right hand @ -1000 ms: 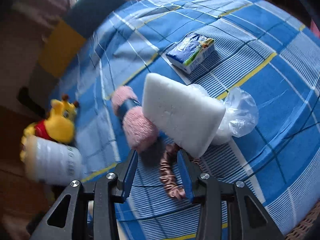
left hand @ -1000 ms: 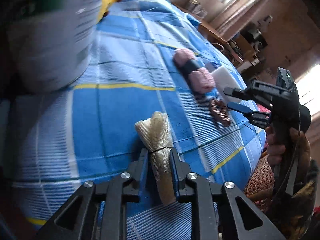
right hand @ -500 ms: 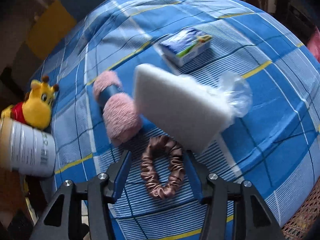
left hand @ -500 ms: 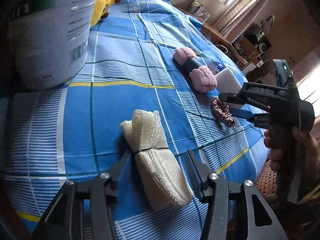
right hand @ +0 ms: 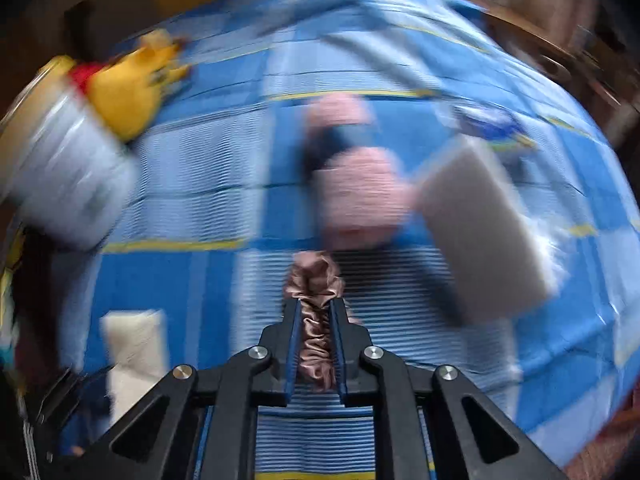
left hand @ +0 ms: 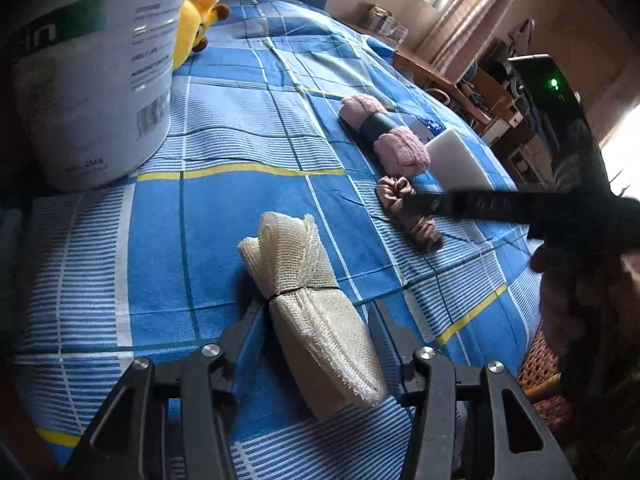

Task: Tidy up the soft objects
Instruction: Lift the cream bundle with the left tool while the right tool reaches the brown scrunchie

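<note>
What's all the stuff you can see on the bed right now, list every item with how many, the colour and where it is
mesh cloth bundle: one, cream, between the open left fingers
scrunchie: one, brown satin, clamped by the right fingers
rolled towel: one, pink with dark band, beyond the scrunchie
foam block: one, white, beside the towel
plush toy: one, yellow, behind the tub
tub: one, white, far left
bedsheet: one, blue plaid
left hand-held gripper: one, black, open
right hand-held gripper: one, black, shut
</note>
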{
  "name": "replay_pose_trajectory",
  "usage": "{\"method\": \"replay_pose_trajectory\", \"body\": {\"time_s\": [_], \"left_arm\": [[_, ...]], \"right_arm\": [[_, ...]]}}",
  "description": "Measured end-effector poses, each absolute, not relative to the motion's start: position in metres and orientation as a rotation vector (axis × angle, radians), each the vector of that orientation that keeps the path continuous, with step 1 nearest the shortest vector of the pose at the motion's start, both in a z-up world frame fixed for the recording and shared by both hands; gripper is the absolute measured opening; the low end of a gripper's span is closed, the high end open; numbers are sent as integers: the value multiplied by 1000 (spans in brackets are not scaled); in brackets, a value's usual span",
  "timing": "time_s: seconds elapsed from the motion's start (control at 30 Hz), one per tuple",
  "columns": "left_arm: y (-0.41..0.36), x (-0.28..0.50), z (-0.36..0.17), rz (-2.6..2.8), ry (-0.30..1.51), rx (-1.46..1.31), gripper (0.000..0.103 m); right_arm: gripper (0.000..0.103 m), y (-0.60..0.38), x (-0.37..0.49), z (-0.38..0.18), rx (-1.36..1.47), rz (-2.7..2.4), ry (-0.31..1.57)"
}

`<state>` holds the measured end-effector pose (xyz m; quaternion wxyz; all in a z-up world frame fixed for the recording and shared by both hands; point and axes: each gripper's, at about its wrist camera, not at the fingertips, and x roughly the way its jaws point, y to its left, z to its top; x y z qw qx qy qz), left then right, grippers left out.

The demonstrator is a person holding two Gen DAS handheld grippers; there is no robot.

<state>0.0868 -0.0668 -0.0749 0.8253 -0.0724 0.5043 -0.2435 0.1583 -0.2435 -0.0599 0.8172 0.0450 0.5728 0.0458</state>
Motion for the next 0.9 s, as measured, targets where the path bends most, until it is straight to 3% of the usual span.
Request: {"method": "replay_pose_trajectory", "body": {"time_s": [0.07,0.37,0.9], "left_arm": [[-65,85,-75,-494,1066,-143,39],[-56,76,-63,-476,999,-119,17],[-24,35,-10,-431,825,-62,15]], "right_arm": [[13,-227,163,-70,24,105,1268],[14,-234,166,-76,45,114,1271],[14,-213,147,-72,-86,110,1235]]}}
